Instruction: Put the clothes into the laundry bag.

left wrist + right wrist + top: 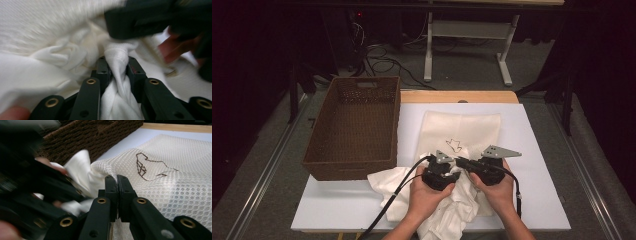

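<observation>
Claws (455,167): two; basket (354,125): one.

On the table (532,210), the basket (354,127) stands at the left, with the mesh bag (472,130) lying to its right. The crumpled cloth (452,210) lies at the bag's near end, between both tongs.

A white table (532,200) bears a brown wicker basket (354,127) and — beside it — a mesh bag (472,127) and crumpled white cloth (387,182).
</observation>
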### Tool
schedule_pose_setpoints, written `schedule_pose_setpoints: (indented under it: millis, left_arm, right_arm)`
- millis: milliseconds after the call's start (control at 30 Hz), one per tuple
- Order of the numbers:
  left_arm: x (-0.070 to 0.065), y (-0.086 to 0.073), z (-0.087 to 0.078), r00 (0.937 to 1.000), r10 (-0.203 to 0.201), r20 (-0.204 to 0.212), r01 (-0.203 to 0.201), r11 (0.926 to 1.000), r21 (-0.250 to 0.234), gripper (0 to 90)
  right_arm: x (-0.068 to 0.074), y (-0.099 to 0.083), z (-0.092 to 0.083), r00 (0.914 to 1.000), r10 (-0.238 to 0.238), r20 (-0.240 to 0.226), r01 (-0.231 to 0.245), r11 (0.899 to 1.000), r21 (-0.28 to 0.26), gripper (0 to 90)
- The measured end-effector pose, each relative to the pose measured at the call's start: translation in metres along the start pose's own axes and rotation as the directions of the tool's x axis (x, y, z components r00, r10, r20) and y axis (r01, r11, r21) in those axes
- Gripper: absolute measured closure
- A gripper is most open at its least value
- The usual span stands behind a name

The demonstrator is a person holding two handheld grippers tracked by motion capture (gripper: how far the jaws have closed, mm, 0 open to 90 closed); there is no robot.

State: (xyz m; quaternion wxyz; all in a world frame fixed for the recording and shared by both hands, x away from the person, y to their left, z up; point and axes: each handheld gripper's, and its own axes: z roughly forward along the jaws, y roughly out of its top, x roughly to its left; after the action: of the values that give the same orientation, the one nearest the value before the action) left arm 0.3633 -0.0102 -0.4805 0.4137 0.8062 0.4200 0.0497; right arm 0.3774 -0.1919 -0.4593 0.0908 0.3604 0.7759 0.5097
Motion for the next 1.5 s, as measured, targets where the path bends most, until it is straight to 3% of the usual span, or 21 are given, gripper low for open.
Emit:
schedule_pose_setpoints:
  millis: [33,100,200,233,300,367,433,500,567,600,633,733,833,933,1033,1100,1167,1200,1300,1400,1500]
  left_arm:
    - [0.002,-0.002,0.007,0.9998,-0.001,0.018,0.000,0.9998,0.022,70.4]
    - [0.004,0.001,0.003,0.9988,-0.029,0.040,0.029,0.9995,0.013,63.4]
    - [-0.002,0.003,-0.020,0.9990,-0.002,0.044,0.002,1.0000,-0.004,41.0]
    - [-0.003,0.002,-0.029,0.9993,0.014,0.033,-0.014,0.9998,-0.011,36.2]
    - [-0.001,-0.002,-0.046,0.9985,0.014,0.053,-0.014,0.9999,-0.006,25.4]
    - [-0.001,-0.011,-0.055,0.9987,0.020,0.048,-0.022,0.9990,0.040,19.8]
    - [-0.003,-0.019,-0.049,0.9981,0.040,0.046,-0.045,0.9936,0.103,16.4]
    - [-0.003,-0.028,-0.032,0.9978,0.031,0.060,-0.041,0.9813,0.188,14.8]
    - [-0.006,-0.035,-0.017,0.9979,0.055,0.035,-0.062,0.9740,0.218,15.8]
    - [-0.011,-0.036,-0.015,0.9949,0.100,-0.016,-0.095,0.9747,0.202,21.5]
    - [-0.012,-0.034,-0.016,0.9922,0.122,-0.025,-0.115,0.9735,0.198,34.3]
    - [-0.012,-0.031,-0.021,0.9937,0.110,-0.022,-0.105,0.9817,0.159,64.0]
    - [-0.009,-0.026,-0.027,0.9982,0.055,-0.024,-0.052,0.9934,0.102,68.4]
    - [-0.008,-0.017,-0.033,0.9994,0.004,-0.033,-0.004,0.9999,0.011,68.7]
    - [-0.005,-0.011,-0.027,0.9977,-0.043,-0.052,0.040,0.9978,-0.054,68.2]
    - [-0.002,-0.012,-0.013,0.9958,-0.059,-0.070,0.055,0.9972,-0.052,66.7]
    - [0.001,-0.014,0.007,0.9967,-0.050,-0.063,0.051,0.9985,0.017,61.4]
    - [0.002,-0.014,0.009,0.9969,-0.053,-0.059,0.054,0.9984,0.017,56.4]
    - [0.000,-0.010,-0.011,0.9988,-0.045,-0.017,0.045,0.9989,-0.009,47.0]
    - [0.003,-0.010,-0.037,0.9997,-0.021,-0.011,0.020,0.9985,-0.051,40.8]
    - [0.012,-0.014,-0.063,0.9990,-0.006,-0.044,0.004,0.9981,-0.062,32.5]
  right_arm:
    - [-0.002,-0.001,0.000,1.0000,0.001,-0.002,-0.001,1.000,0.002,88.6]
    - [-0.002,-0.003,0.002,1.0000,0.004,0.002,-0.004,1.000,0.006,88.6]
    - [-0.003,-0.003,0.002,1.0000,-0.001,0.007,0.001,1.000,0.008,88.5]
    - [-0.003,-0.003,0.001,1.0000,0.000,0.008,0.000,1.000,0.008,88.5]
    - [-0.004,-0.002,0.001,1.0000,0.001,0.009,-0.001,1.000,0.007,88.5]
    - [-0.004,-0.002,0.001,1.0000,0.000,0.009,0.000,1.000,0.008,88.5]
    - [-0.004,-0.002,0.002,0.9999,0.001,0.011,-0.001,1.000,0.008,88.5]
    - [-0.003,-0.001,0.002,0.9999,0.007,0.010,-0.007,1.000,0.007,88.5]
    - [-0.002,-0.001,0.003,1.0000,0.006,0.005,-0.006,1.000,0.008,88.5]
    - [-0.001,-0.001,0.003,1.0000,0.004,0.002,-0.004,1.000,0.008,88.5]
    - [0.000,-0.001,0.004,1.0000,0.000,0.001,0.000,1.000,0.009,88.5]
    - [0.002,-0.001,0.005,0.9999,-0.006,-0.012,0.006,1.000,0.007,88.5]
    - [0.005,-0.001,0.004,0.9996,-0.014,-0.023,0.014,1.000,0.001,88.5]
    - [0.010,0.002,0.001,0.9991,-0.024,-0.036,0.023,1.000,-0.012,88.5]
    - [0.012,0.006,-0.002,0.9986,-0.029,-0.044,0.027,0.999,-0.034,88.5]
    - [0.011,0.006,-0.002,0.9988,-0.023,-0.043,0.022,0.999,-0.028,88.5]
    - [0.008,0.003,0.000,0.9991,-0.020,-0.038,0.020,1.000,-0.014,88.5]
    - [0.006,0.001,0.001,0.9993,-0.014,-0.035,0.013,1.000,-0.007,88.5]
    - [0.001,-0.002,0.002,0.9999,0.001,-0.016,-0.001,1.000,0.002,88.5]
    - [-0.001,-0.002,0.001,0.9999,0.004,-0.012,-0.004,1.000,0.001,88.5]
    - [-0.001,-0.002,0.001,0.9999,0.007,-0.009,-0.007,1.000,0.001,88.4]
